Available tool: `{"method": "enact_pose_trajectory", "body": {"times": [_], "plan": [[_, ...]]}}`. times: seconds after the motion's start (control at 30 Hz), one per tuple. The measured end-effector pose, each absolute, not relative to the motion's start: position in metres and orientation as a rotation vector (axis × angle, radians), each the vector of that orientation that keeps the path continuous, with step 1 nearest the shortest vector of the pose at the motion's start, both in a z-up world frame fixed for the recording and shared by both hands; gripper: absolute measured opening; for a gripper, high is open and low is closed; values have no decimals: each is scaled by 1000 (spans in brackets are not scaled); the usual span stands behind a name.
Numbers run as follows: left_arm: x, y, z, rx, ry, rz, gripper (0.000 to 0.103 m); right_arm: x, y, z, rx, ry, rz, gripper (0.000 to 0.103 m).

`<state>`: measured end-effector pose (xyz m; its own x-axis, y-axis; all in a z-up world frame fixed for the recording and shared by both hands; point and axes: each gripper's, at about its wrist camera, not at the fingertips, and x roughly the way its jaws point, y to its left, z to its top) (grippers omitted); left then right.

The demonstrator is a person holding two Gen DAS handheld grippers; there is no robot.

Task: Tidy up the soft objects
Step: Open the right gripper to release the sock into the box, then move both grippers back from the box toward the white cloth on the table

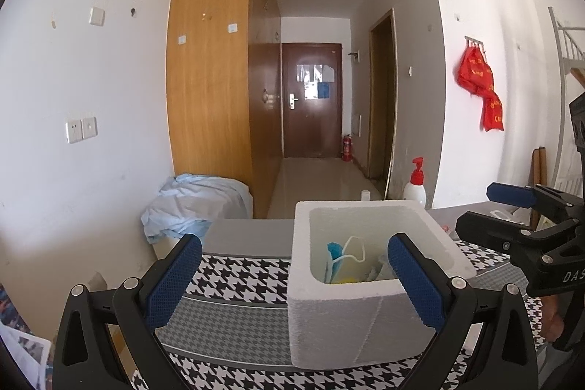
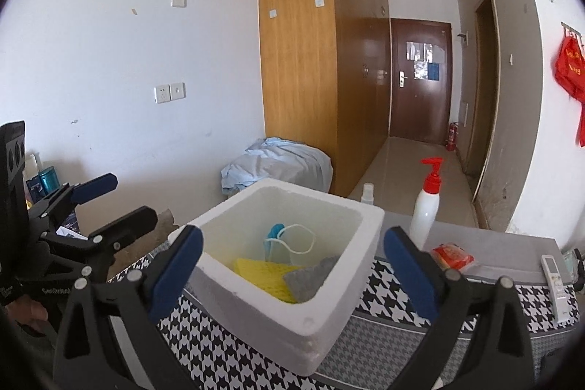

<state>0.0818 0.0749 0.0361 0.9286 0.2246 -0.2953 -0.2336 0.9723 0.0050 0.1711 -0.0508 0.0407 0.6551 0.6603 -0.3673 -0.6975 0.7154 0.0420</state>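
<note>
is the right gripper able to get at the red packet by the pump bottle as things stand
Probably yes. The right gripper is open and empty, and the red packet lies bare on the table just beyond its right finger. The pump bottle stands close beside it, and the foam box sits left, not across the way.

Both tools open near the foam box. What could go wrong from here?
1. The foam box looks light; a nudge from the right tool or left tool may slide it on the houndstooth cloth.
2. The mask has a raised ear loop that might snag a finger.
3. The pump bottle stands upright just behind the box and could tip if the right tool swings that way.
</note>
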Motion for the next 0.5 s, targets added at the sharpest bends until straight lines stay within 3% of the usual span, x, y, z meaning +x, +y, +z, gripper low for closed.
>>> {"method": "enact_pose_trajectory", "body": {"times": [0.5], "plan": [[69, 60, 39, -41, 284, 197, 102, 154, -78, 39, -94, 356, 755, 101]]}}
